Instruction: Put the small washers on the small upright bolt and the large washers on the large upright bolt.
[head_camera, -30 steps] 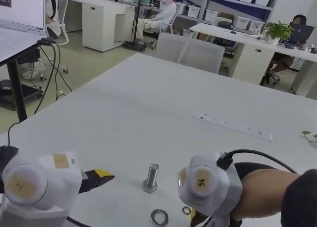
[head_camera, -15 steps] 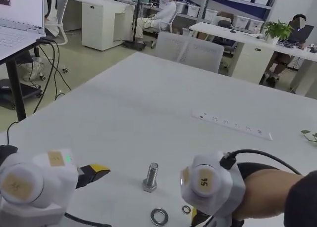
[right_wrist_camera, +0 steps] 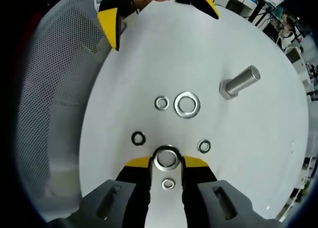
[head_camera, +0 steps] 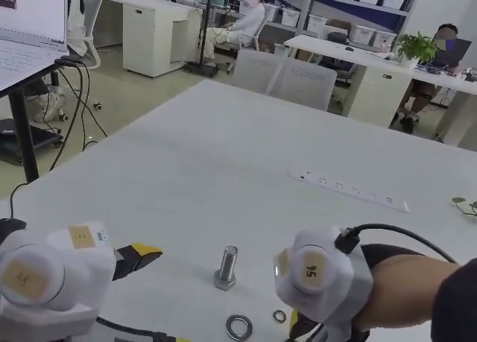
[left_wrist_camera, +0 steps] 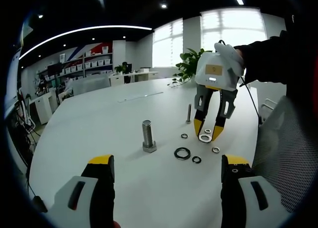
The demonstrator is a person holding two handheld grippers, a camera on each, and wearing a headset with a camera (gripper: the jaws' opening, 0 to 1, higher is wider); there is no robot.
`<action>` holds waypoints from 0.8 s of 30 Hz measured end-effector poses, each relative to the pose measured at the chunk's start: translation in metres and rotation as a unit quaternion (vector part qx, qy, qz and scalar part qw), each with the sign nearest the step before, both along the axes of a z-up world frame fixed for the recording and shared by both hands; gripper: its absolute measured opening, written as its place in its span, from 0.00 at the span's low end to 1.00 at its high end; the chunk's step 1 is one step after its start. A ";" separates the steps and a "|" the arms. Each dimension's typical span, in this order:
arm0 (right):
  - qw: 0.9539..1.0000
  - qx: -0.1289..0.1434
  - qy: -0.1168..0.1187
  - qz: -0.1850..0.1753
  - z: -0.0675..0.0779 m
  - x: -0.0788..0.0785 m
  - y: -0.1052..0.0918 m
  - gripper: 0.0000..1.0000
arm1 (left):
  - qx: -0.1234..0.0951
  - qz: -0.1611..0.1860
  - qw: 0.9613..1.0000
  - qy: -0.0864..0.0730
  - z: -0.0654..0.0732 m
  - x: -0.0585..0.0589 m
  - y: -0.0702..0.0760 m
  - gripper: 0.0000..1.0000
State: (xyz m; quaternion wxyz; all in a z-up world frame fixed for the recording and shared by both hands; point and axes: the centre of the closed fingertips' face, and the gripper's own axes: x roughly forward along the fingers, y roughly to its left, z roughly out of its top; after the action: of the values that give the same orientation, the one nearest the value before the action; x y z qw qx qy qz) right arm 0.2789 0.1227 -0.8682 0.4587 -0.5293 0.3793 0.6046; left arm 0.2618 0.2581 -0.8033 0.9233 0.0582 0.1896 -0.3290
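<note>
On the surface (head_camera: 223, 156), a power strip (head_camera: 346, 189) lies well behind the large bolt (head_camera: 226, 267), loose washers (head_camera: 239, 327) lie before it, and one washer (right_wrist_camera: 166, 158) sits between the right tool's (left_wrist_camera: 207, 134) tips.

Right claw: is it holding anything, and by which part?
Cannot be told. The right claw straddles a large washer across its outer rim on the table; a firm pinch is unclear. The left claw is open, empty.
</note>
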 end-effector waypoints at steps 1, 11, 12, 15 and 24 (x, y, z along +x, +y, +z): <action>1.000 0.000 -0.001 0.001 0.001 0.000 0.000 0.23 | 0.000 0.000 1.000 0.000 0.000 0.000 0.000 0.89; 1.000 0.000 -0.008 0.012 0.023 0.004 0.004 0.23 | -0.001 -0.001 1.000 -0.003 0.002 0.001 0.000 0.88; 1.000 0.004 -0.013 0.013 0.029 0.007 0.007 0.23 | -0.001 -0.001 1.000 -0.003 0.002 0.001 0.000 0.88; 1.000 0.010 -0.016 0.014 0.042 0.012 0.012 0.23 | -0.001 -0.003 1.000 -0.003 0.002 0.001 -0.001 0.88; 0.999 0.025 -0.033 0.023 0.069 0.022 0.027 0.23 | -0.002 -0.005 1.000 -0.006 0.004 0.001 -0.002 0.88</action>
State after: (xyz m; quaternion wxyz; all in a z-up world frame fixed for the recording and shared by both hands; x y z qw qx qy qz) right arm 0.3013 0.1498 -0.7991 0.4699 -0.5461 0.3364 0.6064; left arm 0.2625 0.2564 -0.7997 0.9230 0.0589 0.1831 -0.3334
